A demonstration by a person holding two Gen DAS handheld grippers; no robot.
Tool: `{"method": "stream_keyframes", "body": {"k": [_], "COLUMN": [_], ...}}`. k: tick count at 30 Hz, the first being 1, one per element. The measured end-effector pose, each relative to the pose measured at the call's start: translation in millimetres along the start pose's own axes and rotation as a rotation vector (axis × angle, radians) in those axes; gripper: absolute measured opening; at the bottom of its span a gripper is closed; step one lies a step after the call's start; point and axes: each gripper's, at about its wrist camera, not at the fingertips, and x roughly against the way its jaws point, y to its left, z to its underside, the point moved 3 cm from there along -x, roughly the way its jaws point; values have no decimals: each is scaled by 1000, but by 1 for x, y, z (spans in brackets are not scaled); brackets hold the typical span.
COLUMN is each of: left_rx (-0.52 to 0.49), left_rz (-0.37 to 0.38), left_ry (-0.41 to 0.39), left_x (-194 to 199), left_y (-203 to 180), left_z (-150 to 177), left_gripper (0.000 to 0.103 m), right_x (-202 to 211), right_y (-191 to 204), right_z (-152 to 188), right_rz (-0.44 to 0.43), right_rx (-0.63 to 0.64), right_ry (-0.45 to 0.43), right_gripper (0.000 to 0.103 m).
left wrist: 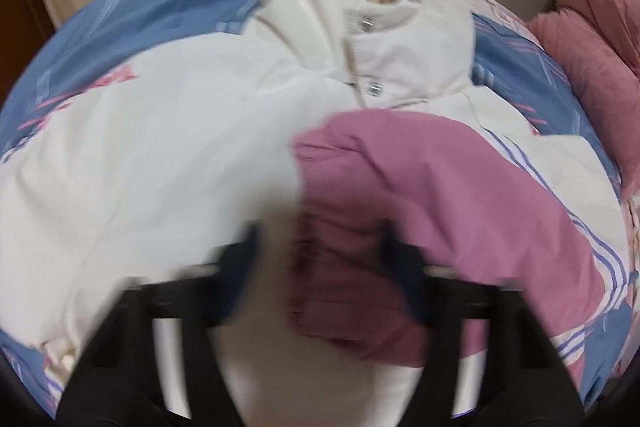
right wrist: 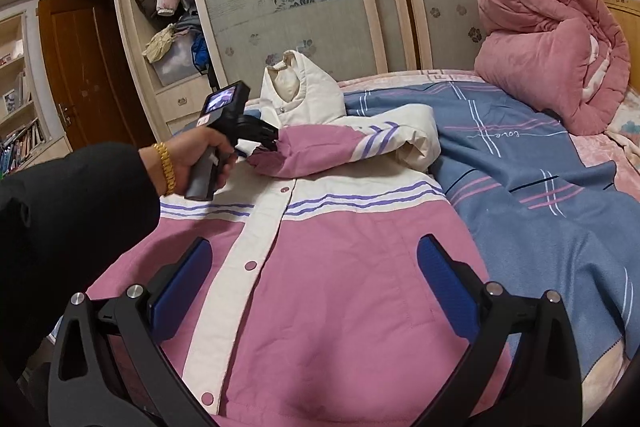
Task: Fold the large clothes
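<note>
Bed (right wrist: 520, 163) with blue plaid cover carries your pink-and-white jacket (right wrist: 340, 267), laid front up, hood toward the wardrobe.

Your left gripper (right wrist: 260, 141) looks pinched on the pink sleeve cuff (right wrist: 276, 157), carrying it across the chest; the sleeve's length runs off to the right shoulder. Your right gripper (right wrist: 314, 283) hovers spread over the lower body, holding nothing, so the left hand is the one nearer the fold.
</note>
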Motion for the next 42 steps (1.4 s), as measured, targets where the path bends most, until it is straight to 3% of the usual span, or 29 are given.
{"method": "stream_keyframes", "body": {"k": [2, 4, 12, 16, 18, 19, 20, 21, 22, 25, 28, 33, 36, 39, 42], "left_rx": [-19, -57, -94, -70, -73, -74, -79, -88, -98, -104, -95, -152, -142, -78, 0], "left_rz": [-20, -28, -201, -276, -306, -332, -383, -440, -463, -445, -432, -421, -348, -264, -199], "left_ry": [-41, -64, -202, -171, -123, -104, -93, -99, -115, -154, -249, -470, -538, -627, -683], "left_x": [7, 15, 91, 92, 77, 67, 57, 50, 48, 59, 103, 222, 285, 331, 340], "left_y": [-3, -5, 43, 84, 98, 103, 106, 108, 107, 109, 108, 81, 65, 53, 55], "left_z": [-4, -8, -19, -10, 0, 5, 11, 17, 22, 36, 55, 144, 205, 266, 302], "left_gripper": [22, 16, 14, 15, 26, 46, 87, 101, 101, 101, 101, 101, 101, 101, 101], "right_x": [-4, -7, -16, -19, -21, -23, -25, -25, -26, -24, -21, -9, -3, 3, 9], "right_y": [0, 1, 21, 30, 35, 36, 38, 38, 39, 38, 33, 21, 16, 13, 13], "right_z": [0, 0, 6, 9, 10, 10, 11, 11, 11, 10, 8, 2, 1, 2, 3], "right_rz": [0, 2, -20, -28, -32, -30, -31, -31, -32, -26, -10, 12, 29, 48, 67], "right_rx": [-4, -8, 16, 30, 39, 44, 50, 52, 52, 57, 57, 38, 35, 38, 54], "right_ry": [13, 16, 42, 51, 54, 56, 60, 63, 65, 58, 49, 22, 9, -2, -11], "right_gripper": [102, 102, 102, 102, 102, 102, 102, 102, 102, 102, 102, 102, 102, 102, 102]}}
